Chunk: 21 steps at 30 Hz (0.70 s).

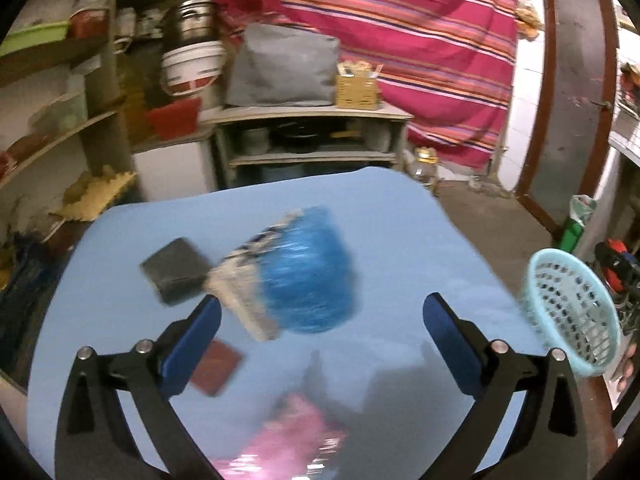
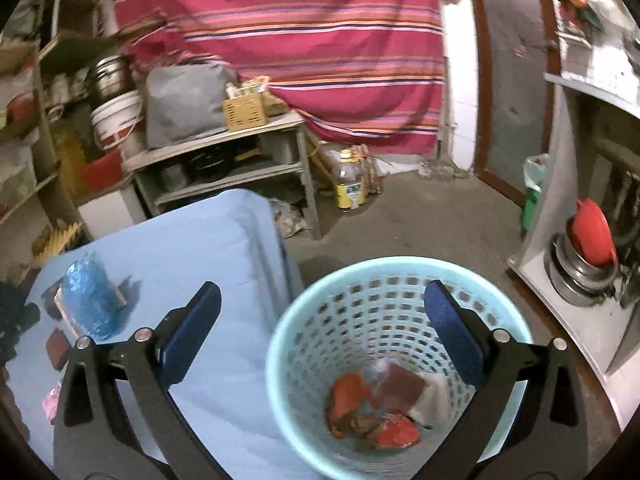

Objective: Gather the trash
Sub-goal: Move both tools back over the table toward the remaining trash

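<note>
Landmark for all positions: the pale blue table top [image 1: 380, 240].

Left gripper [image 1: 322, 318]: both blue-padded fingers spread wide, nothing between them, released. It hangs over the near half of the table top. Frame is motion-blurred.

On the table top, left wrist view:
- crumpled blue plastic bag [image 1: 310, 270], near the middle, just beyond the left gripper's fingertips.
- pale printed wrapper [image 1: 244, 284], touching the blue bag on its left side; print unreadable through blur.
- dark grey block-shaped object [image 1: 176, 270], left of the wrapper, edges touching or nearly so; cannot tell which.
- small flat brown square piece [image 1: 218, 368], nearer the camera than the wrapper, partly behind the left finger pad.
- pink shiny crumpled wrapper [image 1: 296, 432], at the near edge of the table top, between the gripper's arms.

Light blue perforated plastic basket [image 2: 384, 320]: off the right side of the table top, rim about level with it in the left wrist view.

Right gripper [image 2: 322, 318]: fingers spread wide, empty, released. It hovers above the basket's mouth, left finger over the table top's right edge, right finger over the basket's inner wall.

Basket contents, right wrist view: orange crumpled scraps [image 2: 350, 394], a brown flat square piece [image 2: 398, 390], a whitish wrapper [image 2: 434, 398], a red scrap [image 2: 398, 434], all lying at the bottom, overlapping.

Behind the table top: striped red curtain [image 2: 300, 32].
</note>
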Each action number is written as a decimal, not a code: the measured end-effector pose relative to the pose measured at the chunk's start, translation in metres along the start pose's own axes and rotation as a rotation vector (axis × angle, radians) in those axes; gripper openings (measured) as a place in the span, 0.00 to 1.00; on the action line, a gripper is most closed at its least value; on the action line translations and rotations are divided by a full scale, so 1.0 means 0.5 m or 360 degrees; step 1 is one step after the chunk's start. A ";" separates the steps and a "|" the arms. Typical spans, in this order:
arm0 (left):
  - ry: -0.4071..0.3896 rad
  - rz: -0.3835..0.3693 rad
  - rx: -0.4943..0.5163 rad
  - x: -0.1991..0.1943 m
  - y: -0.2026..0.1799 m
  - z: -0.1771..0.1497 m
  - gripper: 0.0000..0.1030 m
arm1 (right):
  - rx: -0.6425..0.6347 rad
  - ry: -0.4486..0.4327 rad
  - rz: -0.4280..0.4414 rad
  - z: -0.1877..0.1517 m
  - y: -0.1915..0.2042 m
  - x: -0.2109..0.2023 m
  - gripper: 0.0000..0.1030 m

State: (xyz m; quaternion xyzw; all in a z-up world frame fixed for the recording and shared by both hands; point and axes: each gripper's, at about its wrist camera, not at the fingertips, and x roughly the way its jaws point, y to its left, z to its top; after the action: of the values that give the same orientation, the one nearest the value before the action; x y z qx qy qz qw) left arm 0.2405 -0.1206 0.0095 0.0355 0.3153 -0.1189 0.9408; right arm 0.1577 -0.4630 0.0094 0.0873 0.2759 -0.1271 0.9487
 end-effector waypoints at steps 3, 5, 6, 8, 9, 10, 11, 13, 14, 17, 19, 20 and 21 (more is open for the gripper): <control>0.0026 0.0041 -0.0032 0.010 0.065 -0.019 0.96 | 0.0040 0.0027 0.0089 -0.006 0.038 0.006 0.96; 0.0053 0.0068 -0.0059 0.024 0.113 -0.036 0.96 | 0.0060 0.0063 0.0139 -0.012 0.063 0.015 0.96; 0.0064 0.0075 -0.0068 0.031 0.134 -0.044 0.96 | 0.0056 0.0076 0.0153 -0.014 0.075 0.020 0.96; 0.0082 0.0082 -0.0080 0.041 0.163 -0.059 0.96 | 0.0017 0.0100 0.0150 -0.018 0.103 0.032 0.96; 0.0092 0.0085 -0.0087 0.050 0.178 -0.062 0.96 | -0.0008 0.0106 0.0146 -0.019 0.117 0.037 0.96; 0.0113 0.0084 -0.0089 0.061 0.194 -0.070 0.96 | -0.0040 0.0110 0.0142 -0.021 0.132 0.043 0.96; 0.0129 0.0079 -0.0086 0.072 0.203 -0.072 0.96 | -0.0055 0.0114 0.0138 -0.022 0.140 0.047 0.96; 0.0175 0.0079 -0.0055 0.090 0.219 -0.086 0.96 | -0.0078 0.0126 0.0137 -0.025 0.162 0.058 0.96; 0.0188 0.0085 -0.0043 0.095 0.219 -0.091 0.96 | -0.0085 0.0130 0.0141 -0.025 0.172 0.063 0.96; 0.0246 0.0064 -0.0016 0.119 0.226 -0.108 0.96 | -0.0110 0.0152 0.0156 -0.031 0.192 0.076 0.96; 0.0301 0.0033 0.0013 0.138 0.224 -0.118 0.96 | -0.0132 0.0166 0.0163 -0.032 0.209 0.085 0.96; 0.0324 0.0029 0.0030 0.148 0.224 -0.123 0.96 | -0.0138 0.0170 0.0169 -0.034 0.217 0.089 0.96; 0.0346 0.0029 0.0056 0.158 0.221 -0.129 0.96 | -0.0144 0.0175 0.0173 -0.035 0.223 0.093 0.96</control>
State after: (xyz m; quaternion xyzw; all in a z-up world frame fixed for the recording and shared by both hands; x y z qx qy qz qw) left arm 0.2913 -0.0203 -0.0905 0.0675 0.4130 -0.1112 0.9014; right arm 0.2192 -0.3618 -0.0197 0.0661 0.3279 -0.0579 0.9406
